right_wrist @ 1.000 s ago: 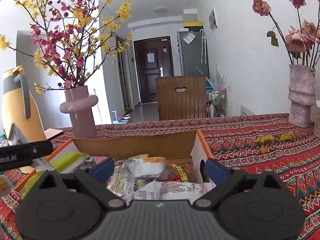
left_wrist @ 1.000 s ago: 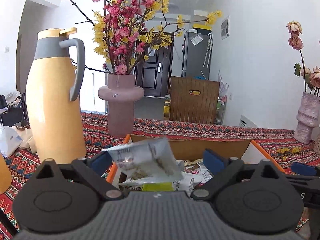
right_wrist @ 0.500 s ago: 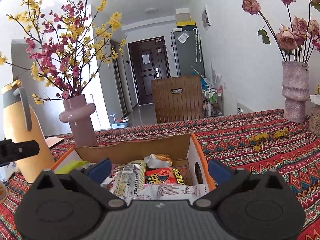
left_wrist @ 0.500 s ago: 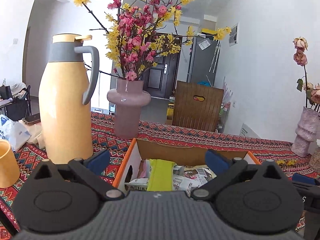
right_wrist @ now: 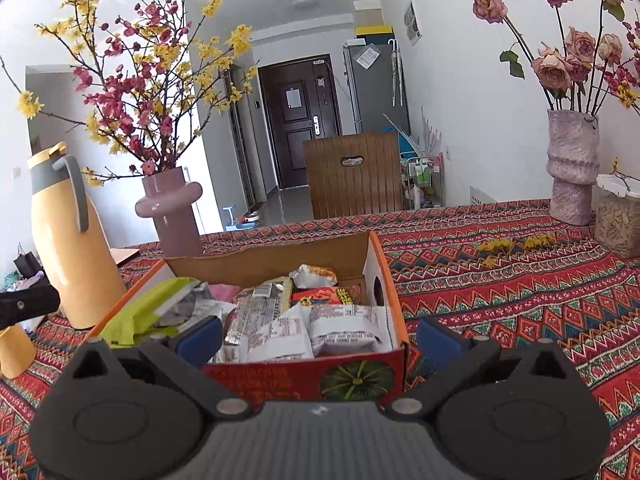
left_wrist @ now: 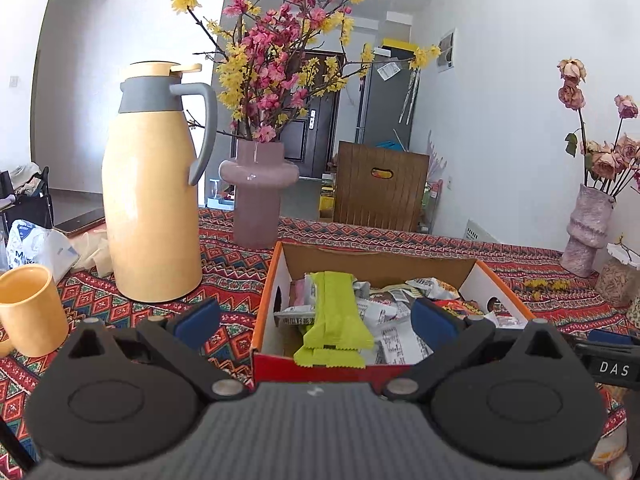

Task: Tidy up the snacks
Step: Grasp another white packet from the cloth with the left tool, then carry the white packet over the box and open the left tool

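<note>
Left gripper (left_wrist: 314, 318) fingers wide apart, empty, before the snack box (left_wrist: 264, 312). Right gripper (right_wrist: 320, 334) likewise wide, empty, straddling the box's right corner; lime-green packet (left_wrist: 334, 320) on top.

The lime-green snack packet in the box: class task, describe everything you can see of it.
The lime-green snack packet is a long, flat, matte wrapper with crimped ends. It lies on top of the other packets at the left side of the cardboard snack box, its near end drooping over the box's front edge. In the right wrist view it rests against the left wall. Neither open gripper touches it.
</note>
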The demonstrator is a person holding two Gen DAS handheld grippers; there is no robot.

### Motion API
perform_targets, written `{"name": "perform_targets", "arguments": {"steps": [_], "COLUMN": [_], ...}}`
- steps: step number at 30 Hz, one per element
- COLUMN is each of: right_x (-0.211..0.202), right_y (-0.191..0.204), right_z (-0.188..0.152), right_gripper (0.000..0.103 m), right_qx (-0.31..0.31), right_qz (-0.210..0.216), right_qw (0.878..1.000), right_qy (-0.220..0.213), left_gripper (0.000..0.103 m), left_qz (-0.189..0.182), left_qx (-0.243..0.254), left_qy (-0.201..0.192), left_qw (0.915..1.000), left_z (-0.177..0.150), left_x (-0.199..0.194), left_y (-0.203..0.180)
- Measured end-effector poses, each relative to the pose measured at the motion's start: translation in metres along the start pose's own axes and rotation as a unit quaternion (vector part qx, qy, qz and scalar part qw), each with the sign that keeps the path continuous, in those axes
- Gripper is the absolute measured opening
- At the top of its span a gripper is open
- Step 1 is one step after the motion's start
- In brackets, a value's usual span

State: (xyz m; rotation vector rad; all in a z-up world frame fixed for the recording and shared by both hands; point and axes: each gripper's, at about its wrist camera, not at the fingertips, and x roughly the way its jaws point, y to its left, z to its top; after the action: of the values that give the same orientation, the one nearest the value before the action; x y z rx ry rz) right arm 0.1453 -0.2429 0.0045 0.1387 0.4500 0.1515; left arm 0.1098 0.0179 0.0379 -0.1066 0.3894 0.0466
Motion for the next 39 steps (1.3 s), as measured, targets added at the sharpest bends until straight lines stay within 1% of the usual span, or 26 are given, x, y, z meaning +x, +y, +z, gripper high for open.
{"name": "perform_targets", "arguments": {"steps": [2,5,9,13,14,16,17,18,19,20,24,26,29,31,36,39], "right_x": [-0.003,-0.007,-0.012,-0.015,-0.017,-0.019,-0.019,-0.020,-0.021,-0.021,-0.018,-0.017,-0.015,-0.014,-0.013,-0.011], "right_y": [-0.001,-0.002,-0.008,-0.012,-0.013,-0.015,-0.017,-0.018,-0.020,-0.021,-0.025,-0.025,-0.026,-0.027,-0.030,-0.031], "right_z": [-0.007,-0.017,-0.030,-0.041,-0.043,-0.045,-0.046,-0.047,-0.047,-0.047,-0.047,-0.047,-0.046,-0.043,-0.035,-0.032], "right_gripper": [0.103,0.103,0.103,0.103,0.103,0.103,0.103,0.103,0.103,0.103,0.103,0.103,0.103,0.103,0.103,0.103], "right_qx": [-0.001,-0.002,0.002,0.005,0.005,0.007,0.009,0.010,0.013,0.014,0.019,0.019,0.020,0.020,0.024,0.024], "right_qz": [-0.002,-0.006,-0.010,-0.011,-0.010,-0.011,-0.011,-0.011,-0.011,-0.010,-0.008,-0.006,-0.005,-0.006,-0.005,-0.004], "right_qw": [1.000,1.000,0.999,0.999,0.999,0.999,0.999,0.999,0.999,0.999,0.998,0.998,0.999,0.999,0.999,0.999], "right_qy": [0.008,0.019,0.037,0.049,0.050,0.052,0.052,0.051,0.051,0.051,0.051,0.051,0.049,0.044,0.031,0.028], "left_gripper": [0.103,0.103,0.103,0.103,0.100,0.084,0.066,0.055,0.050,0.047,0.041,0.040,0.040,0.040,0.041,0.041], "left_qz": [0.004,-0.010,-0.032,-0.046,-0.048,-0.054,-0.058,-0.069,-0.074,-0.075,-0.078,-0.083,-0.096,-0.097,-0.075,-0.057], "left_qx": [0.004,0.033,0.074,0.100,0.107,0.121,0.124,0.119,0.118,0.118,0.118,0.115,0.114,0.113,0.115,0.116], "left_qy": [0.016,0.064,0.132,0.176,0.183,0.195,0.204,0.204,0.204,0.203,0.192,0.175,0.131,0.102,0.042,0.026], "left_qw": [0.9999,0.9974,0.9880,0.9783,0.9762,0.9717,0.9694,0.9692,0.9690,0.9692,0.9712,0.9743,0.9800,0.9835,0.9896,0.9913], "left_z": [-0.006,-0.022,-0.050,-0.070,-0.073,-0.080,-0.082,-0.083,-0.083,-0.082,-0.079,-0.072,-0.054,-0.040,-0.001,0.016], "left_x": [0.003,0.014,0.031,0.048,0.051,0.057,0.060,0.061,0.061,0.060,0.054,0.046,0.030,0.023,0.024,0.038], "left_y": [0.001,-0.005,-0.021,-0.039,-0.043,-0.051,-0.053,-0.053,-0.053,-0.054,-0.054,-0.055,-0.057,-0.060,-0.074,-0.083]}}
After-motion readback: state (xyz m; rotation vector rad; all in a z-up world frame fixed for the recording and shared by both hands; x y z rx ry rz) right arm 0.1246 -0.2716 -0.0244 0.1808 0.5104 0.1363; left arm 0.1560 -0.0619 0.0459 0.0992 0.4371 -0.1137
